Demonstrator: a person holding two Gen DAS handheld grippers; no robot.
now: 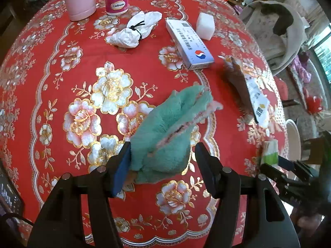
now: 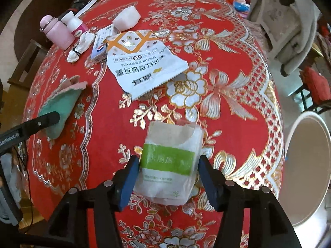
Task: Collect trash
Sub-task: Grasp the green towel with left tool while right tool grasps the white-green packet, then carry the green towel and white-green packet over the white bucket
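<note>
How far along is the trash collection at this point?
Done: nothing visible; the part of the white bin in view holds no trash. In hand: a tissue pack sits between the right gripper's jaws, and a green cloth lies loosely between the left gripper's. Left: the snack wrapper, crumpled tissue and box lie on the table.

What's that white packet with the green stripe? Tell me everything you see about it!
The tissue packet is a soft, see-through plastic pack, mostly white, with a wide green band bearing pale writing across its middle. Its top has a curved opening, so it looks already opened. It lies tilted on the red flowered tablecloth, between the blue pads of the right hand-held gripper. The left pad touches its side; whether the right pad presses it is unclear. A white bin stands beside the table, on its right.
</note>
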